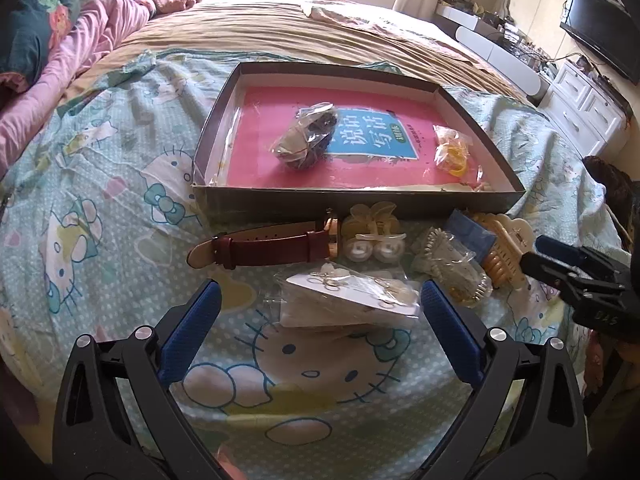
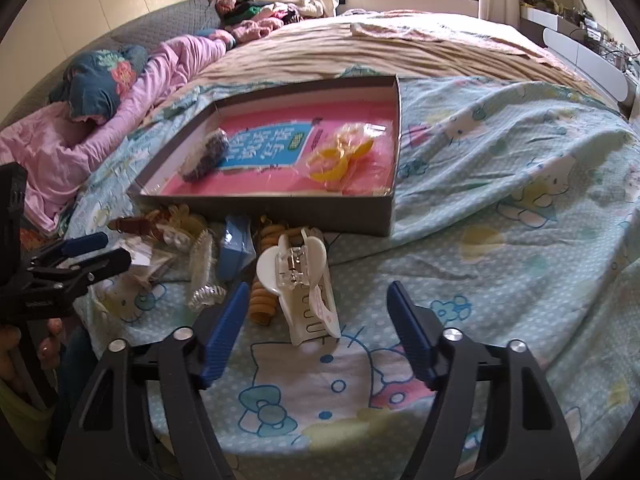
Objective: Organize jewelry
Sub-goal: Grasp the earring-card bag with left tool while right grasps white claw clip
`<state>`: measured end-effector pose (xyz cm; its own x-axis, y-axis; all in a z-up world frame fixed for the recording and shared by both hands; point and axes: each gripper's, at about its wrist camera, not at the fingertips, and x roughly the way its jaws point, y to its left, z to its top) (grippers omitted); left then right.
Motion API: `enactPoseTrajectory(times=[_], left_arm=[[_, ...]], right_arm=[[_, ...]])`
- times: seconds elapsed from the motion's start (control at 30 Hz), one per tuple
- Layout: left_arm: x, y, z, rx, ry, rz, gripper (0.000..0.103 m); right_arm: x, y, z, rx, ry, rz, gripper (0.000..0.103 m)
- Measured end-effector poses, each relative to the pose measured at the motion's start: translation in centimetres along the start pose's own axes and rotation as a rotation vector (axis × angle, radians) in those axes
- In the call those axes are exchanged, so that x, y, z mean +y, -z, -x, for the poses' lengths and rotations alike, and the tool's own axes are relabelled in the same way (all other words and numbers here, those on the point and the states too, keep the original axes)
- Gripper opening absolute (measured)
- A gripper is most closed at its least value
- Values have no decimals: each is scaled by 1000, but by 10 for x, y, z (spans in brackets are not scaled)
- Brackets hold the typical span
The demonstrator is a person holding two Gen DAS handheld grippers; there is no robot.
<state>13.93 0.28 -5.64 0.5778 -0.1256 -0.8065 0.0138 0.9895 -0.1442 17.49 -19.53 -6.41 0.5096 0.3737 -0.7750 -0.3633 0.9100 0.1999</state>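
Note:
A shallow cardboard box (image 1: 360, 200) (image 2: 280, 212) lies on the bed, holding a pink book, a bagged dark piece (image 1: 304, 136) and bagged yellow rings (image 1: 452, 152). In front of it lie a brown-strap watch (image 1: 272, 248), cream clips (image 1: 372, 236), a small blue box (image 1: 472, 232) and a beige claw clip (image 1: 504, 252). My left gripper (image 1: 320, 292) is open, its fingers on either side of an earring card (image 1: 352, 300). My right gripper (image 2: 318, 288) is open around a white claw clip (image 2: 296, 280), pads not touching it.
The bed has a cartoon-cat sheet (image 2: 500, 264) with a pink blanket (image 1: 80, 64) bunched at the left. A white dresser (image 1: 588, 108) and a TV stand at the right. A hand (image 2: 48, 344) holds the left gripper (image 2: 112, 248).

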Motion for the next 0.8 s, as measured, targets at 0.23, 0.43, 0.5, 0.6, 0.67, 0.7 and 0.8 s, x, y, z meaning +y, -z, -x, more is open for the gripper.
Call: enactPoseTrajectory(times=[0.23, 0.43, 0.5, 0.6, 0.67, 0.7, 0.8], left_arm=[[0, -1, -6, 1, 14, -3, 93], [-4, -2, -12, -1, 20, -19, 85], [-6, -2, -13, 1, 21, -25, 71], [-7, -2, -13, -1, 16, -34, 65], [-7, -2, -10, -8, 14, -39, 64], [-7, -2, -8, -9, 19, -37, 64], [-5, -3, 2, -23, 30, -32, 64]], right_arm=[[0, -1, -20, 10, 8, 20, 45], [0, -3, -30, -1, 1, 43, 28], [1, -3, -29, -7, 4, 46, 28], [-1, -4, -26, -14, 2, 37, 27], [-4, -4, -23, -19, 4, 29, 27], [-4, -4, -21, -22, 5, 26, 27], [-5, -4, -13, -32, 6, 22, 26]])
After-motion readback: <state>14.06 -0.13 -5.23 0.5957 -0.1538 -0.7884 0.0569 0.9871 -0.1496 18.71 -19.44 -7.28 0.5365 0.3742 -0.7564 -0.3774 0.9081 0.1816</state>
